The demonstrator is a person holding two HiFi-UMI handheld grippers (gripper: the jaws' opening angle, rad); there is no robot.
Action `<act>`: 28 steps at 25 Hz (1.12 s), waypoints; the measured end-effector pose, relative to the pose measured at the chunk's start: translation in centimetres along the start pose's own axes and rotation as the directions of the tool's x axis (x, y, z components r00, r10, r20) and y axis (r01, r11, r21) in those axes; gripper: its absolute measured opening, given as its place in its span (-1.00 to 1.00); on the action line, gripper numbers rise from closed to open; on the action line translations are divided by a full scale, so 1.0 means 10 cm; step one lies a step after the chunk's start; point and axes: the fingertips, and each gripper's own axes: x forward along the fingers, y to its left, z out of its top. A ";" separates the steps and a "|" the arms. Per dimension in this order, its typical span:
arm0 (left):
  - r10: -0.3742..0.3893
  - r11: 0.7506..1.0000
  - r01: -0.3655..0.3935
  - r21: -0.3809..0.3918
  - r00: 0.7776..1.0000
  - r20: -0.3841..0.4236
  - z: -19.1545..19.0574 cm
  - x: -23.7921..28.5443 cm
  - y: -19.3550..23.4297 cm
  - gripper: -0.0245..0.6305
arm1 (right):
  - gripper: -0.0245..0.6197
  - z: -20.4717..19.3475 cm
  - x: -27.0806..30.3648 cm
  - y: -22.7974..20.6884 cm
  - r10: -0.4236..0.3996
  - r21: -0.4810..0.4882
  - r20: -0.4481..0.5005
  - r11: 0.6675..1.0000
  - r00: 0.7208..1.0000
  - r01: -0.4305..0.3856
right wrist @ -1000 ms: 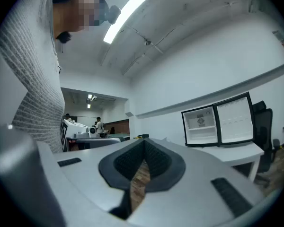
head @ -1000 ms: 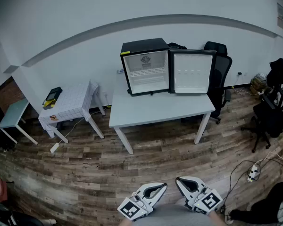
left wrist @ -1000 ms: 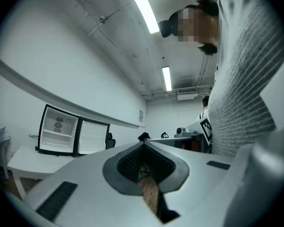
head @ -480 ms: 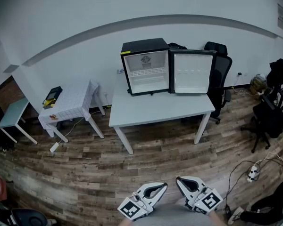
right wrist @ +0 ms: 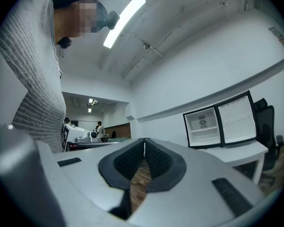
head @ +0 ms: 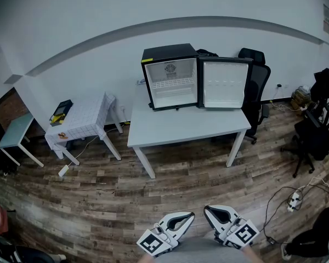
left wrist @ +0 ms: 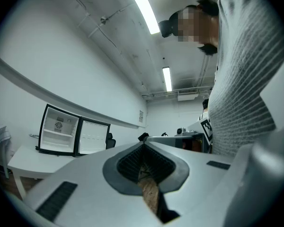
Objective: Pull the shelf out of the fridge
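Grippers first: my left gripper [head: 189,216] and my right gripper [head: 207,209] sit low at the bottom edge of the head view, tips angled toward each other but apart. Both have their jaws pressed together, with nothing between the ribbed black pads. In each gripper view only a sliver of brown wood-plank floor [head: 170,193] shows through the gap behind the pads. The black-and-white square marker cube [head: 153,244] on the left one is plain to see. My hands are cut off by the frame.

Further out stands a white rectangular table [head: 186,129]. On its back edge is the black mini fridge [head: 170,51], well apart from both grippers. Its white-lined fridge door [head: 222,84] is swung fully open to the right. The white wire shelf [head: 170,84] sits inside, about halfway up the cavity.

A round emblem [head: 170,68] on the fridge's back wall carries print too small to read. A yellow sticker [head: 147,61] on the top-left corner is equally unreadable.

A black office chair [head: 259,75] is half hidden behind the door. At left there's a small table with a checked cloth [head: 83,116]. A paper notice [head: 326,18] high on the far right wall is illegible.
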 end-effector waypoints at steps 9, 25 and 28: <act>0.007 1.000 -0.007 -0.001 1.000 0.004 -0.01 -0.08 0.06 -0.89 | -0.89 -0.04 0.06 0.01 -0.009 0.001 -0.007 1.000 1.000 0.009; 0.011 1.000 -0.011 -0.020 1.000 0.001 -0.09 -0.05 0.27 -0.89 | -0.89 -0.10 0.20 -0.15 -0.035 0.013 -0.021 0.999 0.999 0.035; 0.009 1.000 -0.009 -0.013 1.000 -0.001 -0.11 0.03 0.33 -0.89 | -0.88 -0.11 0.24 -0.28 -0.039 0.014 -0.024 0.999 0.999 0.040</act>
